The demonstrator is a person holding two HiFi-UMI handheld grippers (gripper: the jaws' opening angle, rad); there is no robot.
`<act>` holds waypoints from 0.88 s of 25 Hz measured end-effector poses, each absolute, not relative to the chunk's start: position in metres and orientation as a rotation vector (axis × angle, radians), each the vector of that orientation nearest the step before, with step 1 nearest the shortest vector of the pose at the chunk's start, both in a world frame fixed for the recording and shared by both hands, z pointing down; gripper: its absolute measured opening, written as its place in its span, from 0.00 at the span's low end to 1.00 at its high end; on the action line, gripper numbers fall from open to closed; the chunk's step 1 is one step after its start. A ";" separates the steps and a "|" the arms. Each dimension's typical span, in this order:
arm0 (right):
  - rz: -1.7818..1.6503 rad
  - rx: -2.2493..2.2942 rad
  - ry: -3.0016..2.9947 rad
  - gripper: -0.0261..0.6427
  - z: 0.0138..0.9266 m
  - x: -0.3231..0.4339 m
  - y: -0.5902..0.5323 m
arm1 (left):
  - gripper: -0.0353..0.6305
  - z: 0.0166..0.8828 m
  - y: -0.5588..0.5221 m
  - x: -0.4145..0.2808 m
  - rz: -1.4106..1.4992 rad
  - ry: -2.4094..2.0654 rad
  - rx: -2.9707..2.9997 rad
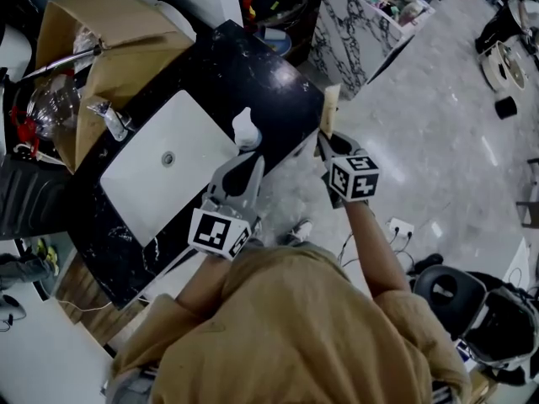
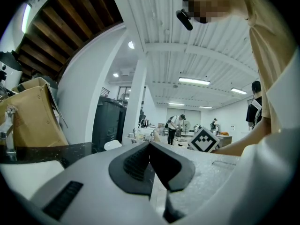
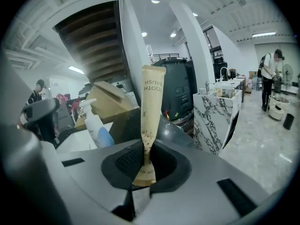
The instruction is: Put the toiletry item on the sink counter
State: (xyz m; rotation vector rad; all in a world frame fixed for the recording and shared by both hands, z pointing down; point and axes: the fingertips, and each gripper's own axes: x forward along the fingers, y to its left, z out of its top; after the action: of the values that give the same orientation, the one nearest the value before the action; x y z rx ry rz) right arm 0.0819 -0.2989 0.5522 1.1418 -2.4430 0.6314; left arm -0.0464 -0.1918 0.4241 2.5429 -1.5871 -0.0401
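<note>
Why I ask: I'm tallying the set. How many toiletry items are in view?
2. A toothbrush packet is clamped in the right gripper; a white pump bottle stands on the black counter beside the sink. The cardboard box may hide more.

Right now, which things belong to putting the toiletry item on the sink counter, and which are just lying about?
Job: toothbrush packet; right claw gripping it; sink counter.
Lying about: pump bottle; cardboard box; faucet; marble cabinet.

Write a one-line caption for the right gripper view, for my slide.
The right gripper clamps a paper toothbrush packet by its end, a white bottle behind it.
</note>
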 end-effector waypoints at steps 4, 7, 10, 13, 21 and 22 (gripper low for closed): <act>0.639 1.099 -2.404 0.09 0.574 0.063 -0.310 | 0.06 0.426 -0.185 -0.050 -0.031 -1.589 2.538; 0.617 1.044 -2.378 0.09 0.586 0.050 -0.314 | 0.06 0.426 -0.182 -0.053 -0.034 -1.595 2.529; 0.593 1.002 -2.350 0.09 0.593 0.039 -0.321 | 0.06 0.425 -0.181 -0.057 -0.036 -1.601 2.527; 0.569 0.966 -2.328 0.09 0.596 0.033 -0.329 | 0.06 0.425 -0.181 -0.060 -0.034 -1.605 2.522; 0.552 0.904 -2.295 0.10 0.596 0.021 -0.338 | 0.06 0.430 -0.179 -0.060 -0.028 -1.592 2.521; 0.550 0.909 -2.289 0.10 0.597 0.020 -0.340 | 0.06 0.429 -0.180 -0.061 -0.030 -1.591 2.521</act>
State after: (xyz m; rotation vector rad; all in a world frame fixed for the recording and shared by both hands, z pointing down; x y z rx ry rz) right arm 0.0199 -0.3399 0.5967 0.9095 -2.2886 0.5496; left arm -0.0605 -0.1799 0.4290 2.5212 -1.5909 -0.0298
